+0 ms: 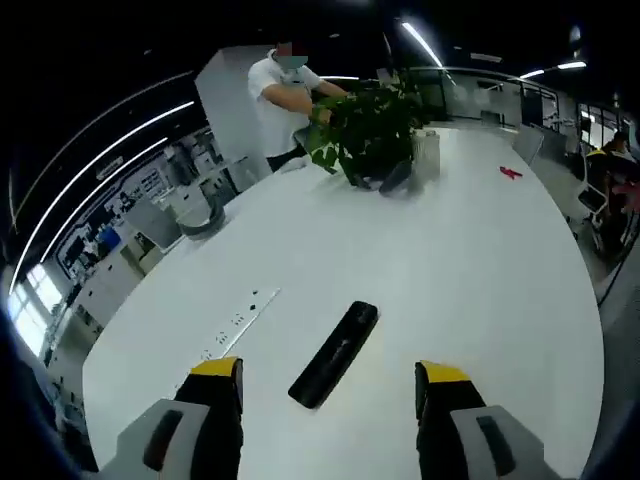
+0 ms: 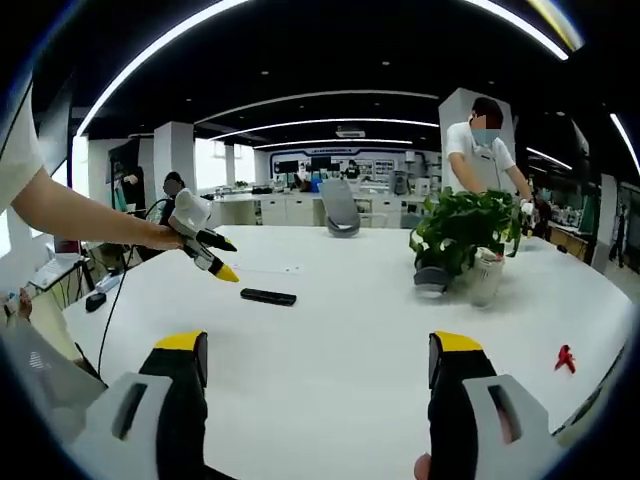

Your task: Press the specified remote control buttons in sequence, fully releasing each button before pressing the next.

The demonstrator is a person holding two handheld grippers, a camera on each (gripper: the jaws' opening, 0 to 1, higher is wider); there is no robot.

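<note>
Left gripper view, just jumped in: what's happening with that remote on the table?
The slim black remote control lies flat on the white oval table, untouched. The left tool hovers above it, jaws open on either side of its near end. In the right gripper view, the right tool is open and held back from the remote. No button is being pressed. A green potted plant and a small red object sit farther along the table.

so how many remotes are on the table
1. The black remote lies flat on the white table, just ahead of the left gripper; the potted plant might hide others.
</note>
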